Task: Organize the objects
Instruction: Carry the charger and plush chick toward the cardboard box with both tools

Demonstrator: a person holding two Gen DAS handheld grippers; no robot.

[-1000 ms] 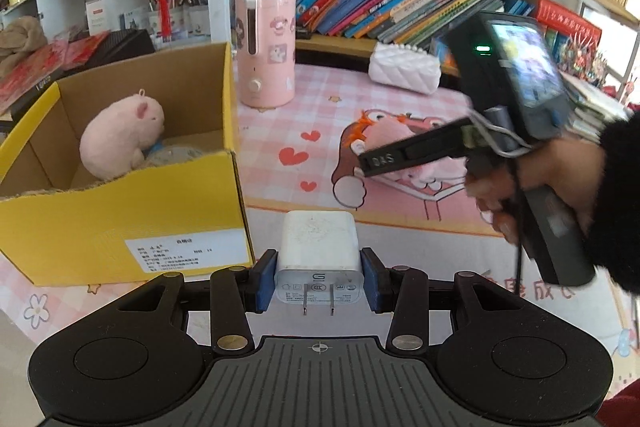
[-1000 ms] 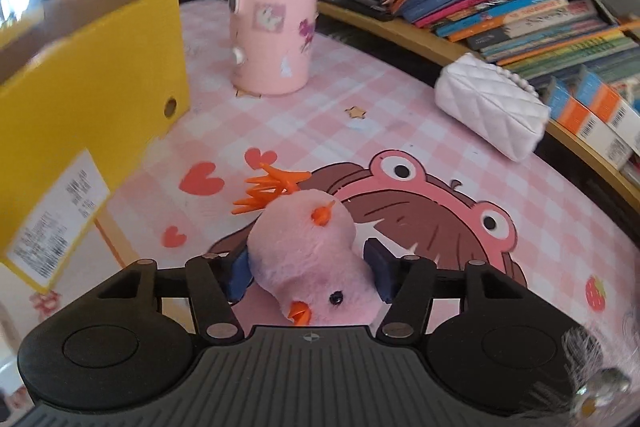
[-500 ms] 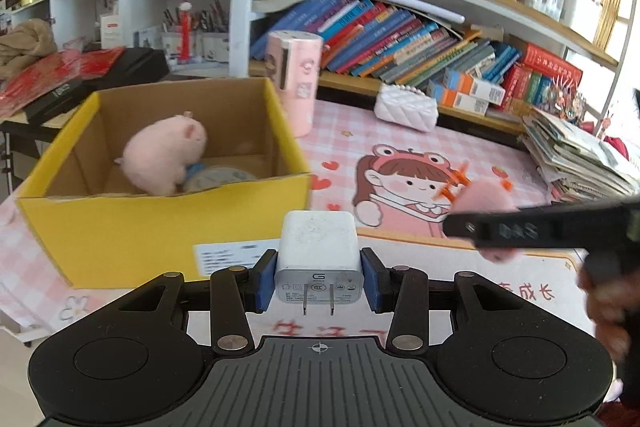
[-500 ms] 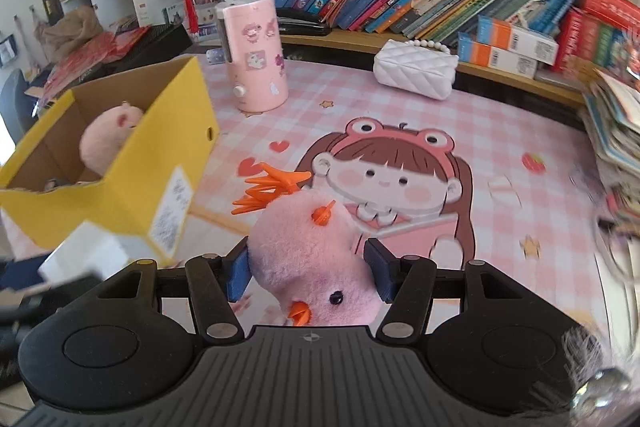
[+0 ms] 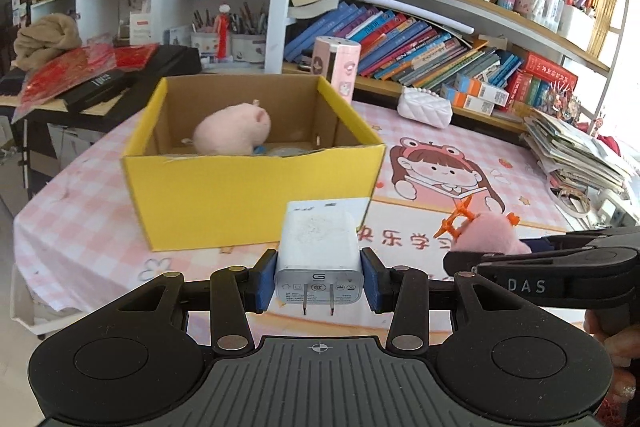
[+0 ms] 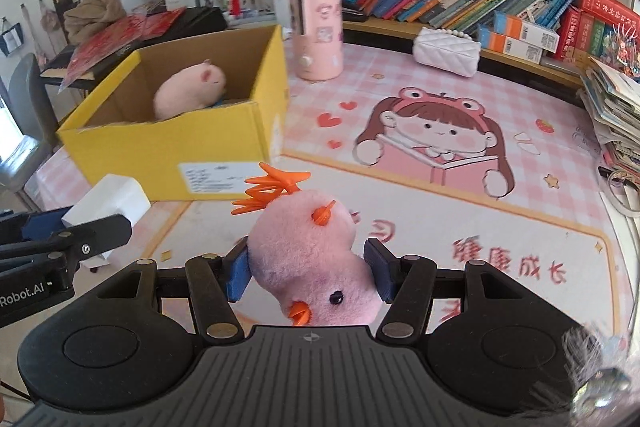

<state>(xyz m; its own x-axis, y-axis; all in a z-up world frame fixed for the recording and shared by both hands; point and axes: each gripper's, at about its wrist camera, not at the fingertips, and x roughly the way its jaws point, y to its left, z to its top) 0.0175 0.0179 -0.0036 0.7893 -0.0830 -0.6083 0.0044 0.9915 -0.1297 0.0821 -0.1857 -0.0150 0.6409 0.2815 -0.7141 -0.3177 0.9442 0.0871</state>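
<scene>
Gripping white charger (image 5: 319, 250) in left tongs (image 5: 319, 281), pink plush chick (image 6: 310, 259) clamped in right tongs (image 6: 308, 273)

A white charger (image 5: 319, 246) with two metal prongs facing the camera sits clamped between blue jaws, raised above the worktop. A pink plush chick (image 6: 310, 259) with orange feet and beak hangs upside down, squeezed between jaws. An open yellow box (image 5: 248, 187) stands on the worktop, a pink plush pig (image 5: 232, 129) inside.

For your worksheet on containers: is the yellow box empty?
No, a pink plush sits inside the box.
</scene>
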